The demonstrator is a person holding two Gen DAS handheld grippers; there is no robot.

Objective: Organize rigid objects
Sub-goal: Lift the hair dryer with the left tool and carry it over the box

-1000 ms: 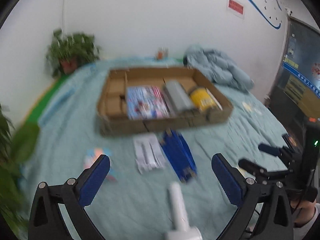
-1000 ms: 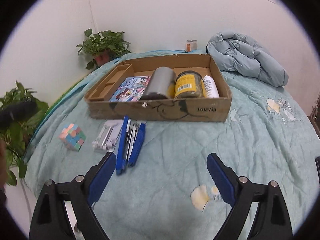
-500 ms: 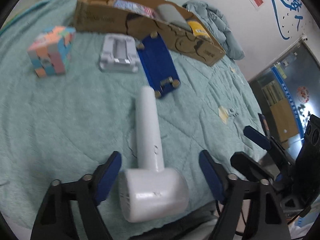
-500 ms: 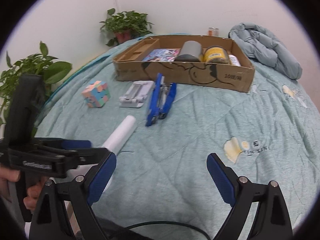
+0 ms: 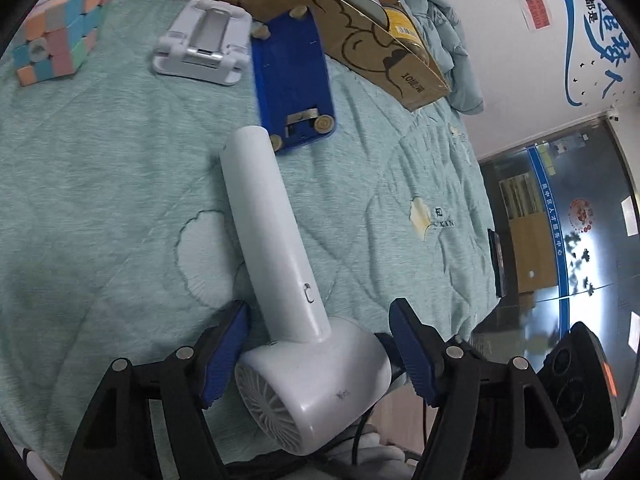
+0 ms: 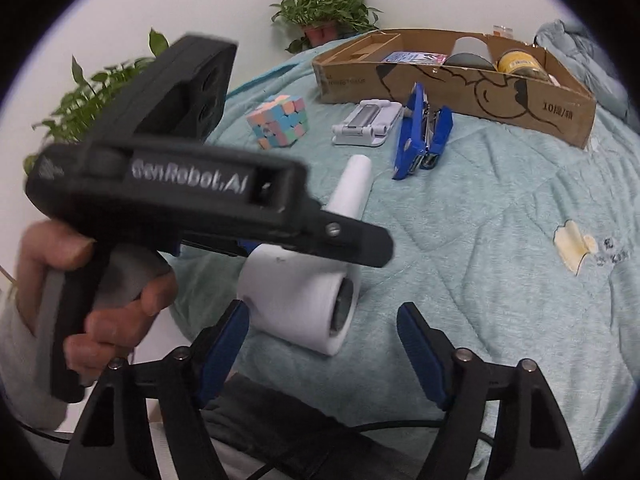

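A white hair dryer (image 5: 272, 216) lies on the teal bedspread (image 5: 100, 200), its handle pointing toward the cardboard box (image 5: 360, 40). My left gripper (image 5: 318, 308) straddles the dryer's head, jaws closing, both blue pads against its ends. In the right wrist view one left finger (image 6: 352, 242) lies across the dryer head (image 6: 296, 300), and a hand (image 6: 80, 280) holds that gripper. My right gripper (image 6: 322, 308) hovers just short of the head, jaws closing with nothing pressed between them. A pastel cube (image 6: 280, 120), a white phone stand (image 6: 366, 122) and a blue stapler (image 6: 420, 136) lie before the box (image 6: 520, 108).
The box holds a yellow jar (image 6: 520, 66), a grey cylinder and a booklet. Potted plants (image 6: 324, 12) stand at the far corner and to the left (image 6: 100, 96). A grey-blue jacket (image 5: 448, 40) lies behind the box. A black cable (image 6: 360, 428) runs along the bed's near edge.
The left gripper dropped down over the hair dryer's head and its jaws narrowed onto it. The right gripper swung left toward the dryer and its jaws narrowed too.
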